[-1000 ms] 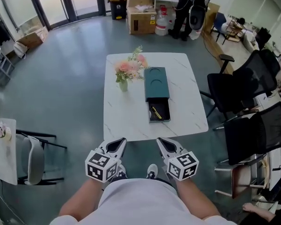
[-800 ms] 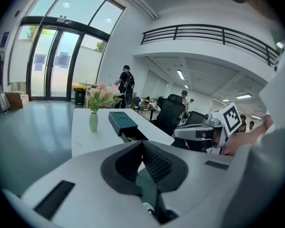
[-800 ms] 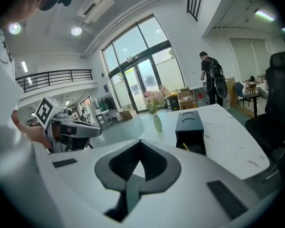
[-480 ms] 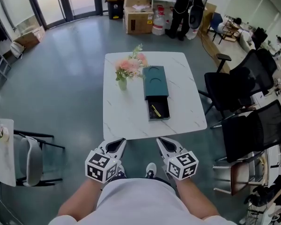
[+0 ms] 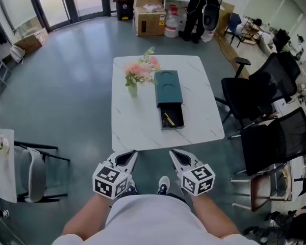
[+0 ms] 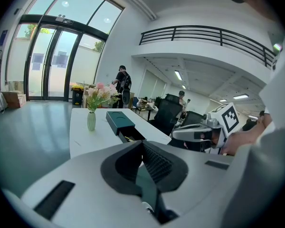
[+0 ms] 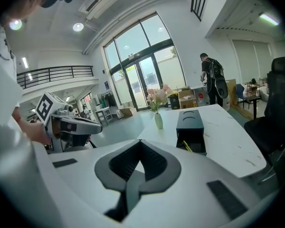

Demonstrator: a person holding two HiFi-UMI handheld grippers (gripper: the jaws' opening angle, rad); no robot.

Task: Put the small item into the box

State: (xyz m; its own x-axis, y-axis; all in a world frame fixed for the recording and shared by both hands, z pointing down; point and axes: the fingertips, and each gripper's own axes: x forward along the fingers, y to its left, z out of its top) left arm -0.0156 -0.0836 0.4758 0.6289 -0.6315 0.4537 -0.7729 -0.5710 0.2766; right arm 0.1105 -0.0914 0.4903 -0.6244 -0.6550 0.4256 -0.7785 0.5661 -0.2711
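A teal box (image 5: 169, 88) lies on the white marble table (image 5: 137, 121), and its drawer (image 5: 173, 118) is pulled out toward me. A small yellow item (image 5: 169, 119) lies inside the drawer; it also shows in the right gripper view (image 7: 186, 147). My left gripper (image 5: 131, 153) and right gripper (image 5: 173, 153) hover side by side close to my body, short of the table's near edge. Both are shut and hold nothing. In the left gripper view the box (image 6: 119, 121) sits well ahead of the shut left gripper (image 6: 142, 142).
A vase of pink flowers (image 5: 135, 83) stands left of the box. Black office chairs (image 5: 268, 91) crowd the table's right side, and a grey chair (image 5: 35, 172) is at my left. Cardboard boxes (image 5: 150, 19) and a person (image 5: 201, 9) are at the far end.
Both grippers stay where they were, still shut. Only the head view has drifted slightly, so the table sits a little further left and up in the picture.
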